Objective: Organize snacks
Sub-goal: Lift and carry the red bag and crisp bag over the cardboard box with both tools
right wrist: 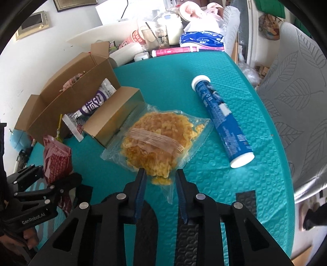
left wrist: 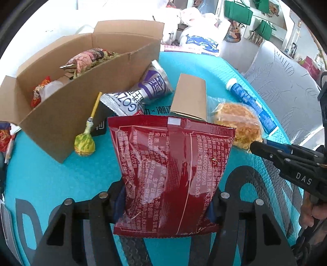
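Left gripper [left wrist: 167,201] clamps the lower part of a red snack packet [left wrist: 171,169], pads pressed on both side edges. The packet stands upright between the jaws, long axis running up away from the camera, printed back facing the lens, top seal furthest out. It is held above the teal mat [left wrist: 47,180], clear of the surface.

Right gripper [right wrist: 160,180] has its blue pads closed on the near edge of a clear bag of yellow crispy snack [right wrist: 155,141]. The bag lies flat on the mat, long axis running diagonally from the jaws toward the far left. In the left wrist view this gripper's tips sit at the bag's right edge.

Just beyond the bag, touching its far-left corner, lies a small brown carton [right wrist: 114,116] on its side, open end toward the camera. Left of it a silver-purple sachet [left wrist: 139,96] leans against the wall of a large open cardboard box [left wrist: 61,126] with wrapped snacks inside. A lollipop [left wrist: 84,144], yellow stick tilted up, rests against the box's near wall, in front of the red packet's path to the box.

Right of the bag, apart from it, a blue tube [right wrist: 221,120] with white caps lies on the mat, long axis near-to-far.

Far edge of the mat: cluttered cups, packets and a blue-white pack. Grey leaf-patterned chair [right wrist: 296,98] on the right, white wall behind, green bags [left wrist: 238,12] hanging.
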{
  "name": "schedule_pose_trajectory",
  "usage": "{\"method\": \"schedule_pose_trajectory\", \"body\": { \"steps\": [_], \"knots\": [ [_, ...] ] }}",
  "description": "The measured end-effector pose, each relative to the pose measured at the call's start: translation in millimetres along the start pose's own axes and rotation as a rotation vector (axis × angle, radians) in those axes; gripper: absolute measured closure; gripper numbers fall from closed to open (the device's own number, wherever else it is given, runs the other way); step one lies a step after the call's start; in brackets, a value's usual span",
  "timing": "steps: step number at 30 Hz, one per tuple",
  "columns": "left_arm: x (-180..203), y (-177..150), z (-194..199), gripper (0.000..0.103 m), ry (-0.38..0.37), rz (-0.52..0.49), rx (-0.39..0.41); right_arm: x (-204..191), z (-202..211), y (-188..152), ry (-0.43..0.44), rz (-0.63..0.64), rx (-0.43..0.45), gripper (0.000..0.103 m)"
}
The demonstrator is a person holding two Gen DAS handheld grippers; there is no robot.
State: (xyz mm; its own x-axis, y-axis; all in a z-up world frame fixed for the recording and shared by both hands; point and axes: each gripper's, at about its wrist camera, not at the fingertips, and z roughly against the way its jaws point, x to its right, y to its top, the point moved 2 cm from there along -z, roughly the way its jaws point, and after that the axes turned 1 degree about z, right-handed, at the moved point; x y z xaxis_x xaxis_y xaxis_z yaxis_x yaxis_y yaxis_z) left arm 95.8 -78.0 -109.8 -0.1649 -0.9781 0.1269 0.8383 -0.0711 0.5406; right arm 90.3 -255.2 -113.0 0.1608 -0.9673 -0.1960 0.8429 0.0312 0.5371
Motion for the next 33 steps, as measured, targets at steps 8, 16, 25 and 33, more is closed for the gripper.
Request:
{"method": "schedule_pose_trajectory", "body": {
  "steps": [8,16,25,33],
  "knots": [
    [-2,-5,10,0.044,0.002,0.004,0.025,5,7,0,0.012,-0.071,0.015,0.016],
    [-13,1,11,0.044,0.022,0.032,0.045,6,-10,23,0.047,-0.155,-0.010,0.000],
    [-32,10,6,0.044,0.025,0.067,0.041,-6,-44,50,-0.030,-0.079,-0.053,0.000],
    [-36,12,-3,0.044,0.017,0.075,0.019,-23,-63,49,-0.137,0.103,-0.015,0.000]
  ]
}}
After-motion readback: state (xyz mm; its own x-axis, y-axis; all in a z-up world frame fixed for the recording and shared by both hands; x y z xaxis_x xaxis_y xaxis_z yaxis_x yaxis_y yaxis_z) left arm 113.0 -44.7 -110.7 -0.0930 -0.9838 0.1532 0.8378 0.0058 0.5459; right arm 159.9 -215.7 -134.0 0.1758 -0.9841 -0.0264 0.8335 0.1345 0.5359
